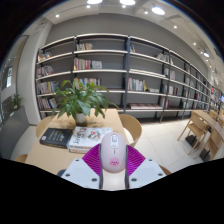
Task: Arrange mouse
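Mouse carried in the tongs above the room

At the lower centre of the frame the tongs (113,160) are clamped on a white mouse (112,152), pink pads pressing its sides, apparently to carry it toward the wooden tabletop (50,152) at lower left, where books (70,137) and a plant (80,98) sit.

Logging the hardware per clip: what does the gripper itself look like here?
Only the two fingers of the gripper show. Each finger is pale grey-white with flat, angular outer faces, and each carries a magenta pad on its inner face. No cables, markings, hand or sleeve are visible. A white mouse with a pinkish wheel covers the middle, so the pads show only at its sides.
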Demonstrator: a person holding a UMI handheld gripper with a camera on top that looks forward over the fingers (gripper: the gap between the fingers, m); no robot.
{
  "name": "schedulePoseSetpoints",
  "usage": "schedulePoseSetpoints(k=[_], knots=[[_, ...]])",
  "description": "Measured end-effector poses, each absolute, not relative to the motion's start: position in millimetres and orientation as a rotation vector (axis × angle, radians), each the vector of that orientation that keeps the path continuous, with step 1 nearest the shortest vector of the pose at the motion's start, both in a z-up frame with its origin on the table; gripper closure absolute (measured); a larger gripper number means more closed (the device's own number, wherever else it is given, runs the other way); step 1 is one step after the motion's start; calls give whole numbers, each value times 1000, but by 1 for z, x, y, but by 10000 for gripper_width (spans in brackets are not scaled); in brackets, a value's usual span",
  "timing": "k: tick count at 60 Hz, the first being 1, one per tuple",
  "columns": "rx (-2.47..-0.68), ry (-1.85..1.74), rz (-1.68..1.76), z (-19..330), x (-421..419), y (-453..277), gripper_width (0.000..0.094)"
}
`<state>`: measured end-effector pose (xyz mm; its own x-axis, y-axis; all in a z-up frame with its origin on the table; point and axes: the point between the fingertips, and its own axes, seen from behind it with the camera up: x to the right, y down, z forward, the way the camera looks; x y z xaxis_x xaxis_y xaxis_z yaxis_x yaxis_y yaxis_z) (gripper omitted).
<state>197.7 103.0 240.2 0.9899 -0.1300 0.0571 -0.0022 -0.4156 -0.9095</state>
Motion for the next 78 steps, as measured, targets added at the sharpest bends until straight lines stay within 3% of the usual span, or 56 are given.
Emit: schedulePoseSetpoints(k=[4, 9, 14, 21, 32, 38, 48, 53, 55, 70, 78], knots=[[-1965, 72, -98, 260, 155, 119, 647], [-1973, 25, -75, 239, 102, 126, 649], [-2061, -9, -47, 191, 62, 127, 648], [-2211, -56, -63, 80, 30, 113, 649], [-2392, -42, -37, -8, 21, 74, 644], [-2369, -56, -68, -9, 22, 71, 619], [-2395, -6, -42, -12, 23, 73, 446], [-2413, 41, -79, -3, 32, 68, 179], [-2389, 45, -87, 10, 33, 69, 125], [-2263, 39, -58, 128, 18, 17, 121], [-2224, 10, -63, 170, 13, -37, 126]])
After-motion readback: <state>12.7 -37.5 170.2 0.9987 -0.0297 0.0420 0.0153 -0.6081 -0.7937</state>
